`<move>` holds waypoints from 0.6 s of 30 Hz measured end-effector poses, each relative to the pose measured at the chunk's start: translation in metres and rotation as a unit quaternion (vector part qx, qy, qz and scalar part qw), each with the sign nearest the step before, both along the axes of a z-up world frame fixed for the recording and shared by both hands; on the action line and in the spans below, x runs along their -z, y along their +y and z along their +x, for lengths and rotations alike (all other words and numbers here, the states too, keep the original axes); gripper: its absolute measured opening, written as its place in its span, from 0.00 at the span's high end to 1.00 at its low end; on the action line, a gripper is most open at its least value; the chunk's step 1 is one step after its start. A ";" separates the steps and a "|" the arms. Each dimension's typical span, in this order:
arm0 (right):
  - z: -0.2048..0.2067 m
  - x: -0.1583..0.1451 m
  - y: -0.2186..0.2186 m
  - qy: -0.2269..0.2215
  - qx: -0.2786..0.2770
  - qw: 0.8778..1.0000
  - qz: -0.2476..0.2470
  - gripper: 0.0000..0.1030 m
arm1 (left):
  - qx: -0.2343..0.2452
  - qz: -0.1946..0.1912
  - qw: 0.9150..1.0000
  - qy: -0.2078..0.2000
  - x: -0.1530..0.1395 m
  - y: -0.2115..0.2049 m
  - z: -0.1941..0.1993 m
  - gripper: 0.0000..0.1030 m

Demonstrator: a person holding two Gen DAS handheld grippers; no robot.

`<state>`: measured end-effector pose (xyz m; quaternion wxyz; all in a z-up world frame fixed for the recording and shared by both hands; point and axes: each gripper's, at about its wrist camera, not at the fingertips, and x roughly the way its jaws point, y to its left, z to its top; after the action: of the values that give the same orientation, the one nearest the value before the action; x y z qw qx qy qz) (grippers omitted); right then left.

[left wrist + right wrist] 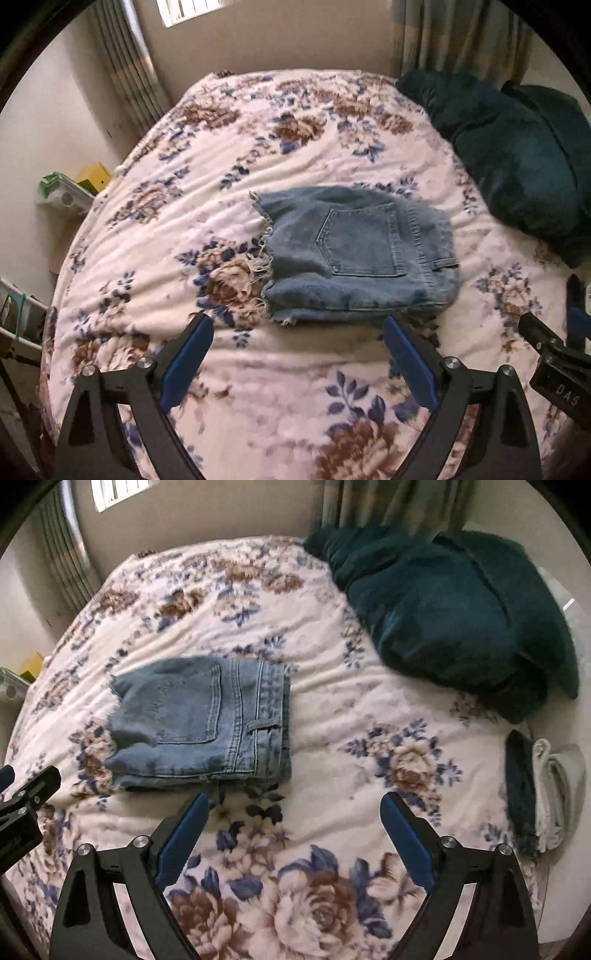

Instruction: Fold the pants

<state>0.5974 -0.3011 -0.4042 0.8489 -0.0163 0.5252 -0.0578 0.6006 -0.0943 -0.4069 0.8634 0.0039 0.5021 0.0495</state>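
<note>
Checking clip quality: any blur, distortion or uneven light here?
Left wrist view: strong fisheye bending, dark corners, window blown out, bedspread near the fingers smeared. Right wrist view: same bending, jeans slightly soft, folded cloths at right blurred.

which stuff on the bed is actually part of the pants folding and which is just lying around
Part of the job:
- folded denim pants, back pocket up, on the floral bedspread
- left gripper, open, empty
- right gripper, open, empty

Just lying about:
- dark teal blanket, bunched at the far right
- small stack of folded cloths at the bed's right edge
- yellow box beside the bed
</note>
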 end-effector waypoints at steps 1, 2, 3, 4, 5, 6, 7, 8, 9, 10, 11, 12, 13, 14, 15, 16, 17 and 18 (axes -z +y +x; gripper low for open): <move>-0.010 -0.014 -0.001 -0.010 -0.002 1.000 -0.006 0.07 | 0.000 0.000 1.000 -0.007 -0.012 -0.002 -0.008 0.09; -0.020 -0.027 -0.002 -0.019 -0.002 1.000 -0.009 0.07 | 0.000 0.000 1.000 -0.012 -0.019 -0.002 -0.015 0.09; -0.030 -0.041 -0.004 -0.026 -0.001 1.000 -0.008 0.07 | 0.000 0.001 1.000 -0.019 -0.031 -0.004 -0.025 0.09; -0.037 -0.052 -0.004 -0.029 -0.002 1.000 -0.007 0.07 | 0.001 -0.001 1.000 -0.025 -0.044 -0.006 -0.036 0.09; -0.045 -0.064 -0.005 -0.034 -0.003 0.999 -0.007 0.07 | 0.001 -0.002 1.000 -0.028 -0.051 -0.007 -0.042 0.09; -0.055 -0.077 -0.005 -0.040 -0.003 0.999 -0.007 0.07 | 0.001 -0.004 0.999 -0.033 -0.063 -0.008 -0.051 0.09; -0.067 -0.092 -0.005 -0.047 -0.004 0.999 -0.009 0.07 | 0.001 -0.006 0.999 -0.038 -0.075 -0.008 -0.060 0.09; -0.076 -0.104 -0.004 -0.052 -0.006 0.999 -0.009 0.07 | 0.001 -0.007 0.999 -0.042 -0.085 -0.009 -0.069 0.09; -0.087 -0.117 -0.003 -0.058 -0.007 0.998 -0.008 0.07 | 0.001 -0.007 0.999 -0.050 -0.101 -0.010 -0.081 0.09; -0.099 -0.134 -0.002 -0.066 -0.008 0.998 -0.006 0.07 | 0.002 -0.008 0.998 -0.056 -0.113 -0.010 -0.091 0.09; -0.109 -0.147 -0.001 -0.073 -0.008 0.997 -0.004 0.07 | 0.003 -0.010 0.998 -0.060 -0.122 -0.011 -0.098 0.09; -0.123 -0.165 0.000 -0.082 -0.008 0.997 -0.004 0.07 | 0.005 -0.007 0.998 -0.067 -0.134 -0.011 -0.108 0.09; -0.134 -0.179 0.002 -0.089 -0.009 0.996 -0.003 0.07 | 0.006 -0.003 0.997 -0.074 -0.148 -0.011 -0.119 0.09; -0.146 -0.195 0.003 -0.097 -0.008 0.995 -0.002 0.07 | 0.007 -0.004 0.997 -0.079 -0.158 -0.011 -0.129 0.09; -0.160 -0.212 0.003 -0.106 -0.006 0.994 -0.003 0.07 | 0.009 -0.003 0.996 -0.086 -0.173 -0.010 -0.143 0.09; -0.172 -0.225 0.004 -0.113 -0.004 0.994 -0.003 0.07 | 0.010 -0.002 0.996 -0.090 -0.184 -0.009 -0.153 0.09; -0.183 -0.237 0.005 -0.117 -0.003 0.993 -0.003 0.07 | 0.013 -0.005 0.996 -0.092 -0.191 -0.008 -0.161 0.09; -0.196 -0.250 0.005 -0.121 -0.003 0.993 0.000 0.07 | 0.016 -0.008 0.995 -0.098 -0.203 -0.005 -0.173 0.09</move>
<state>0.4009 -0.2960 -0.1540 0.9065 -0.0105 0.4182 -0.0571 0.4275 -0.0997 -0.2040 0.9090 0.0000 0.4156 0.0315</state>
